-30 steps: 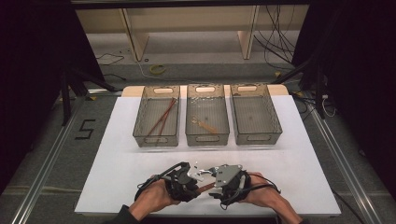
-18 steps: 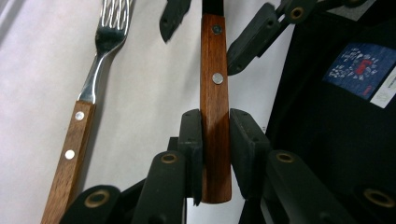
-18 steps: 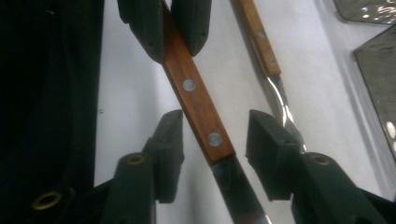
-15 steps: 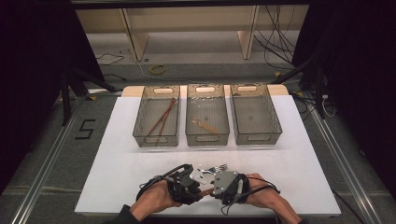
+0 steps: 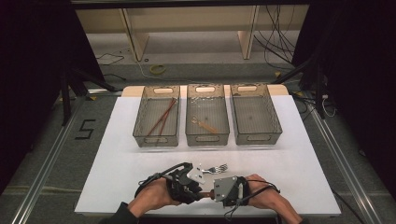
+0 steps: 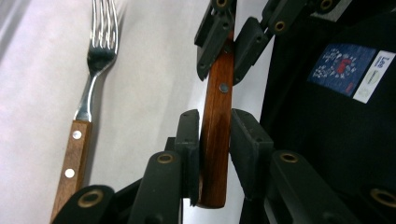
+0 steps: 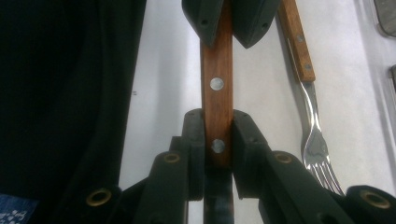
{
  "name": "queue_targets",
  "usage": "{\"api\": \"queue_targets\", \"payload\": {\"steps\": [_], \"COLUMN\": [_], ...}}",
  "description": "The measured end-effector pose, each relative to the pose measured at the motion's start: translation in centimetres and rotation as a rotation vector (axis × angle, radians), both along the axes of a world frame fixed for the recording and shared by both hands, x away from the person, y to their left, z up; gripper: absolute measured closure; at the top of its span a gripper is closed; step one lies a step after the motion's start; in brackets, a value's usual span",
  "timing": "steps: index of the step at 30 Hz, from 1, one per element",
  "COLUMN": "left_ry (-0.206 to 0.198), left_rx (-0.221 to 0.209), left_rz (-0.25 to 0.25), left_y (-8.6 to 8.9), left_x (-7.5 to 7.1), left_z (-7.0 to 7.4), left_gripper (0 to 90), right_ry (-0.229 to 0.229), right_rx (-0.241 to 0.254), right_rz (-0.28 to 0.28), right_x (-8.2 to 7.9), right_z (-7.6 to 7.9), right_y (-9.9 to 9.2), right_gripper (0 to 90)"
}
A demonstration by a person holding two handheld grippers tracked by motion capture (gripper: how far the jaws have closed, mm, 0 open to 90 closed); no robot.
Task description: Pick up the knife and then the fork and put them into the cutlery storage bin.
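While both hand-held grippers face each other at the near edge of the white tabletop (image 5: 140,182), I see a brown wooden utensil handle with metal rivets (image 7: 216,100) bridging them. My right hand-held gripper (image 7: 217,135) has just been closing and now clamps one end of that handle. My left hand-held gripper (image 6: 215,140) has the other end between its pads (image 6: 189,140), clamped on it as well. A steel fork with a wooden handle (image 5: 215,168) lies just beyond them, before three clear plastic bins (image 5: 208,138).
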State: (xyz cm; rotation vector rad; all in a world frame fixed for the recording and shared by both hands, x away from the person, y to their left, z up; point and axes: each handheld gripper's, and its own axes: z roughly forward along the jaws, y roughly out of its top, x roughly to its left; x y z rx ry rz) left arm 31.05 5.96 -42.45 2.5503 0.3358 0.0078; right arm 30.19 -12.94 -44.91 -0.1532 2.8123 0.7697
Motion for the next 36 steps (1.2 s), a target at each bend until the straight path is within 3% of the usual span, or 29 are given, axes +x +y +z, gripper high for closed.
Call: {"api": "queue_targets", "payload": {"steps": [4,10,12,18,25,30,36], "left_ry": [-0.01,-0.052,-0.05,-0.096,-0.122,-0.118,-0.109], "left_rx": [-0.03,-0.097,-0.12,-0.185,-0.266,-0.267,-0.291], "left_rz": [0.027,0.11,0.136,0.215,0.303,0.339,0.383], "left_y": [0.2,0.8,1.1,2.4,4.7,5.6,6.4], "left_x": [0.2,0.7,0.9,1.3,1.9,2.1,2.3], "left_z": [0.4,0.8,0.8,0.9,0.8,-0.2,-1.2], "left_gripper": [61.9,44.2,41.2,31.0,28.7,28.1,27.1], "right_ry": [0.004,-0.005,-0.016,-0.032,-0.051,-0.002,0.022], "right_rx": [0.015,0.022,0.018,0.029,0.119,0.217,0.276], "right_rz": [-0.032,-0.097,-0.117,-0.195,-0.368,-0.525,-0.631], "right_x": [0.1,0.7,1.0,2.0,4.1,6.1,7.9], "right_z": [0.3,0.6,0.7,1.5,3.6,4.9,5.7], "right_y": [-0.3,-1.0,-1.2,-2.7,-5.5,-7.3,-8.8], "right_gripper": [78.0,78.0,78.0,78.0,78.0,78.0,77.9]}}
